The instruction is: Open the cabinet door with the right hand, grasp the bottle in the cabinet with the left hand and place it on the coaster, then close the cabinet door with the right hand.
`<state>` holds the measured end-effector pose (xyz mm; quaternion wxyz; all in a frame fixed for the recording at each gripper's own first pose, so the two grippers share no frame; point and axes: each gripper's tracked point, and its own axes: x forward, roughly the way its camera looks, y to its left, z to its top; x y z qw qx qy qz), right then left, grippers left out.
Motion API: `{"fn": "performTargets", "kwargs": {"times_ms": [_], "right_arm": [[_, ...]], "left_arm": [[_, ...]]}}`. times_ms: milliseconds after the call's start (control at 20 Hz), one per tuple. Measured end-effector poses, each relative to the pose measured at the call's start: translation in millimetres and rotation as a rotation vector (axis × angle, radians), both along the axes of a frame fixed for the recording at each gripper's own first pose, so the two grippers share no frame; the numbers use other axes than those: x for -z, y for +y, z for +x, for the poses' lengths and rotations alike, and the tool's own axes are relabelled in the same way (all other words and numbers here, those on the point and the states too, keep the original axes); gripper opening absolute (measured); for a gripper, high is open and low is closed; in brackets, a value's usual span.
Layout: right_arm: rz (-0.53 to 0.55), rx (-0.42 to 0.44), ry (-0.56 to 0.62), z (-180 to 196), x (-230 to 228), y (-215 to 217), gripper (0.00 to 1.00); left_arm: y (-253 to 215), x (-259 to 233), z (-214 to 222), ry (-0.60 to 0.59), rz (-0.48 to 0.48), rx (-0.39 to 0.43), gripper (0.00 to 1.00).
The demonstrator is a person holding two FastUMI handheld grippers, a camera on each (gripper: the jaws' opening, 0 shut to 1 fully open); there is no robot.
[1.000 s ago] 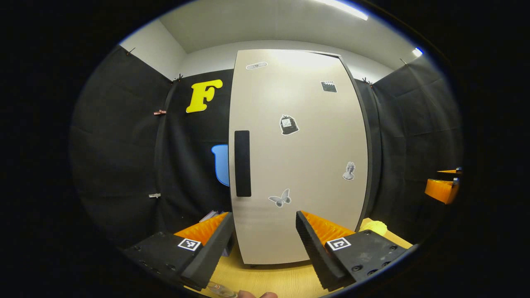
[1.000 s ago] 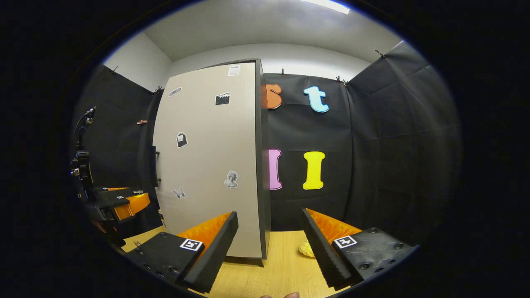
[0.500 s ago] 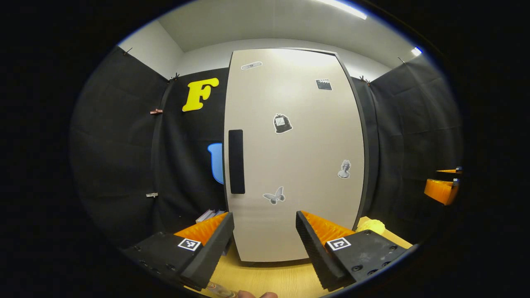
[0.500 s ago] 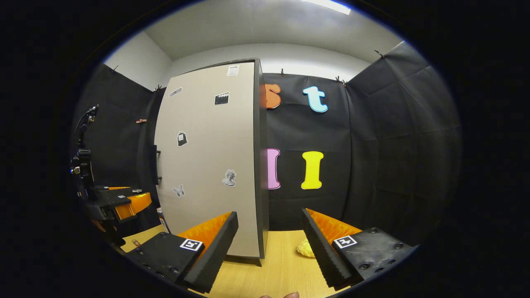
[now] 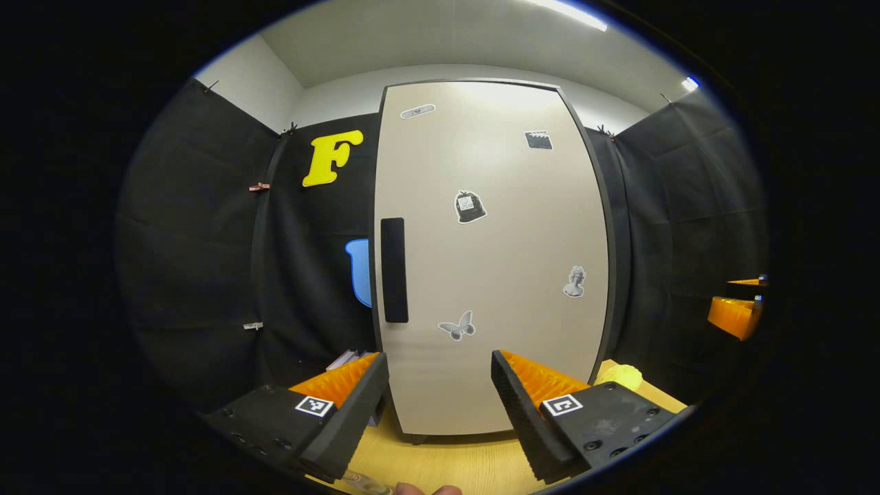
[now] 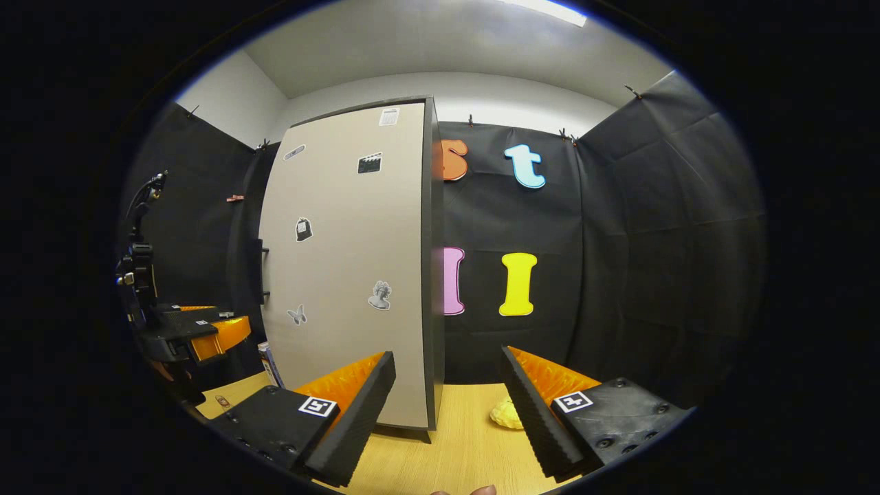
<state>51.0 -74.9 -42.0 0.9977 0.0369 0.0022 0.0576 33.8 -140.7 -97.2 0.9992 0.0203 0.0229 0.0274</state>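
Observation:
The tall beige cabinet (image 5: 495,261) stands on the wooden table (image 5: 454,467) with its door shut; a black handle (image 5: 394,270) runs down the door's left side. My left gripper (image 5: 440,364) is open right in front of the door's lower part, nothing between its fingers. My right gripper (image 6: 448,354) is open too, level with the cabinet's (image 6: 350,275) right front corner. The left gripper (image 6: 199,330) also shows at the left of the right gripper view, the right gripper (image 5: 735,316) at the far right of the left gripper view. The cabinet's inside is hidden. A clear glassy thing (image 5: 364,485) peeks in at the bottom edge.
A yellow lumpy object (image 6: 507,414) lies on the table right of the cabinet. Some flat boxes or books (image 5: 347,359) lean at the cabinet's left foot. A small round thing (image 6: 221,401) lies on the table under the left gripper. Black cloth walls close in all round.
In the left gripper view the door's handle side has swung the last bit back, so the door lies flush. Both grippers have barely shifted and stay open.

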Motion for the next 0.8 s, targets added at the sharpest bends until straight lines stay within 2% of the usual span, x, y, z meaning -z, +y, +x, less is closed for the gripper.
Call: {"fn": "performTargets", "kwargs": {"times_ms": [800], "right_arm": [[-0.014, -0.001, -0.002, -3.7, 1.2, 0.4, 0.98]], "left_arm": [[0.5, 3.6, -3.1, 0.006, 0.000, 0.002, 0.95]]}}
